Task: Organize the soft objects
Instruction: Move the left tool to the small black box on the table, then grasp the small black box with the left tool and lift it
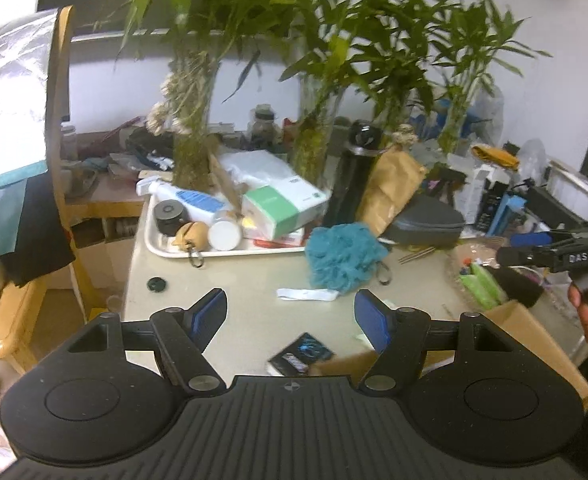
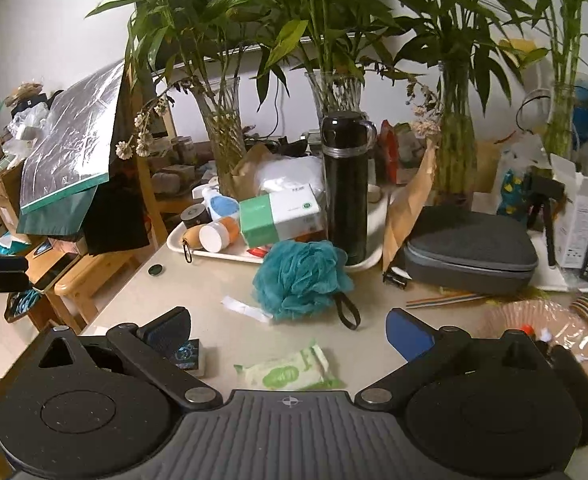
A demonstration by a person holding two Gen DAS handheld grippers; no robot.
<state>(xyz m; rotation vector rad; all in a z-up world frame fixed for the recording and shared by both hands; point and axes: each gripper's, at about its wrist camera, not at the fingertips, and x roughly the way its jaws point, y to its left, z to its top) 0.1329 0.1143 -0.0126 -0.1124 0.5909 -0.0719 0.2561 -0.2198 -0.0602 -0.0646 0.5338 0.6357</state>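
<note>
Left wrist view is showing the table [image 1: 229, 320] edge dropping off at the left, bare top ahead. The left gripper [image 1: 290, 318] is hanging wide, holding nothing. The teal puff [image 2: 300, 278] is sitting against the tray [image 2: 217, 254], its loop pointing right. The right gripper [image 2: 287, 330] is gaping wide, empty, over a wipes pack [image 2: 287, 368].

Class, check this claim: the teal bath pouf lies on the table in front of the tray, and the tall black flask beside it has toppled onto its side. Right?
Not quite. The teal bath pouf does lie before the tray, but the black flask stands upright, as the right wrist view shows.
</note>
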